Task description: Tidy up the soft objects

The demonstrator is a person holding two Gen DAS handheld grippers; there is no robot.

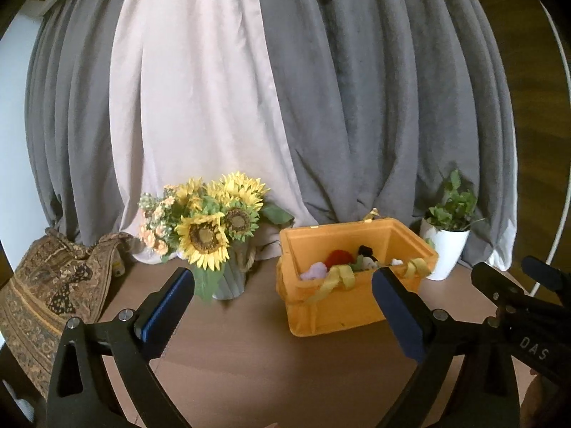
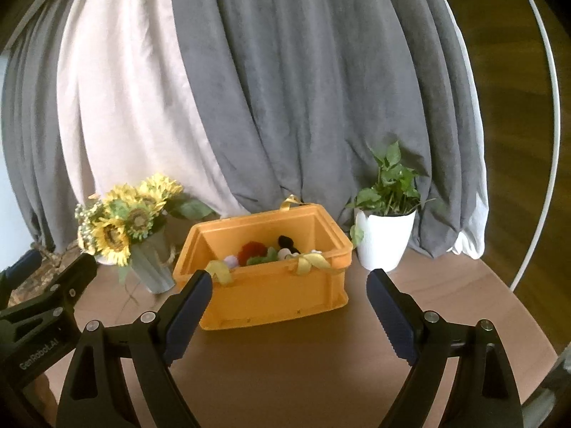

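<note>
An orange plastic crate [image 1: 339, 306] [image 2: 278, 292] stands on the round brown table. Inside it lie several soft toys: a red one [image 1: 340, 257] [image 2: 251, 249], a pale lilac one [image 1: 314, 271], a black one [image 2: 285, 240] and green and white ones. Yellow ribbons [image 1: 337, 278] [image 2: 308, 262] hang over its rim. My left gripper [image 1: 282, 306] is open and empty, in front of the crate. My right gripper [image 2: 289, 310] is open and empty, also in front of the crate. Each gripper shows at the edge of the other's view.
A vase of sunflowers [image 1: 214, 235] [image 2: 125, 228] stands left of the crate. A white pot with a green plant [image 1: 446, 246] [image 2: 385, 235] stands right of it. A patterned cloth [image 1: 46, 285] lies at the far left. Grey and pale curtains hang behind the table.
</note>
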